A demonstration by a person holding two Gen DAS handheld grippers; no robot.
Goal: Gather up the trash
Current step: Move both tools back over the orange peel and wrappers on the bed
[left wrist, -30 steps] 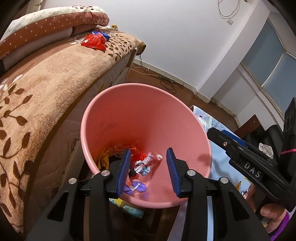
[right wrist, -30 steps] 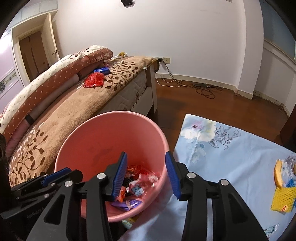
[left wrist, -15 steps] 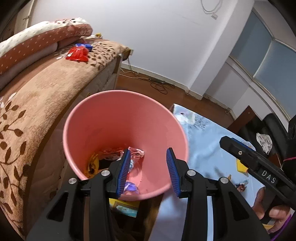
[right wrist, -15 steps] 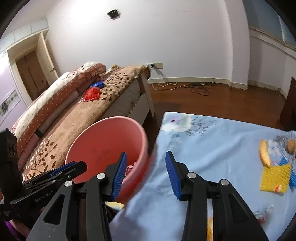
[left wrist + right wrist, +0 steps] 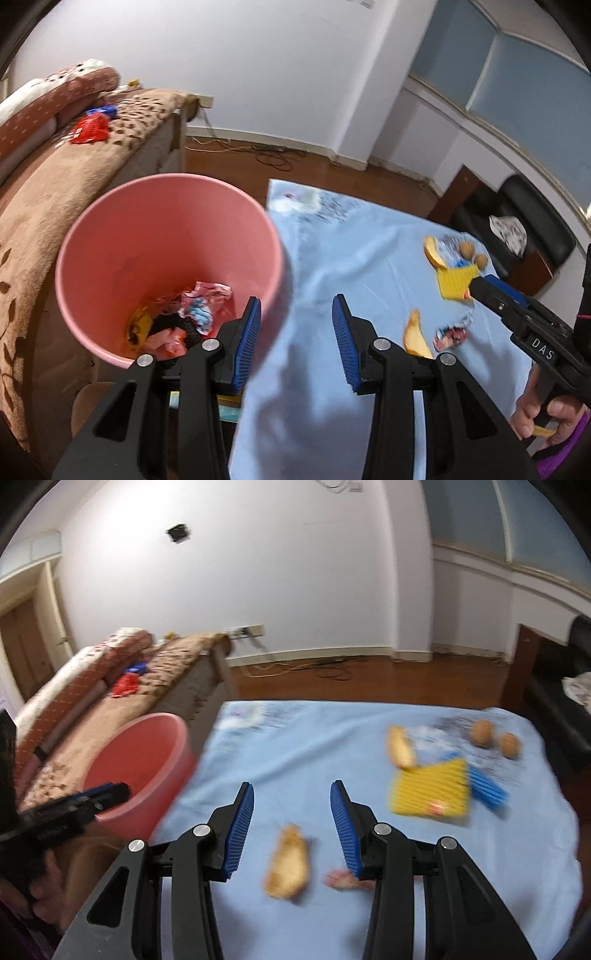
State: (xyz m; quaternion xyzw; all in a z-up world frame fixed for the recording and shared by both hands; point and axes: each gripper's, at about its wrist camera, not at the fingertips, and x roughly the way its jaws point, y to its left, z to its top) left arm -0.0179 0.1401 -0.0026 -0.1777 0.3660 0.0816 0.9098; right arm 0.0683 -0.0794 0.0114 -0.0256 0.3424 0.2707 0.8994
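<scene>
Both tongs were held spread and empty above a cloth-covered surface strewn with trash.

The left gripper (image 5: 295,328) was seen with its blue pads wide apart, poised over the near edge of a pink bin (image 5: 92,236) in which crumpled wrappers (image 5: 201,306) had been gathered. The right gripper (image 5: 291,819) was likewise parted, nothing pinched, over a light blue cloth (image 5: 314,738). On that cloth a peel (image 5: 288,864) lay just ahead of the pads, a small wrapper (image 5: 341,878) beside it, and farther off a yellow net (image 5: 430,790), another peel (image 5: 399,746) and two nuts (image 5: 495,738). A brown-covered bed (image 5: 48,184) was set beside the bin, a red packet (image 5: 90,127) lying on it. A wooden floor (image 5: 369,679), white walls and a black seat (image 5: 532,221) were visible behind.
</scene>
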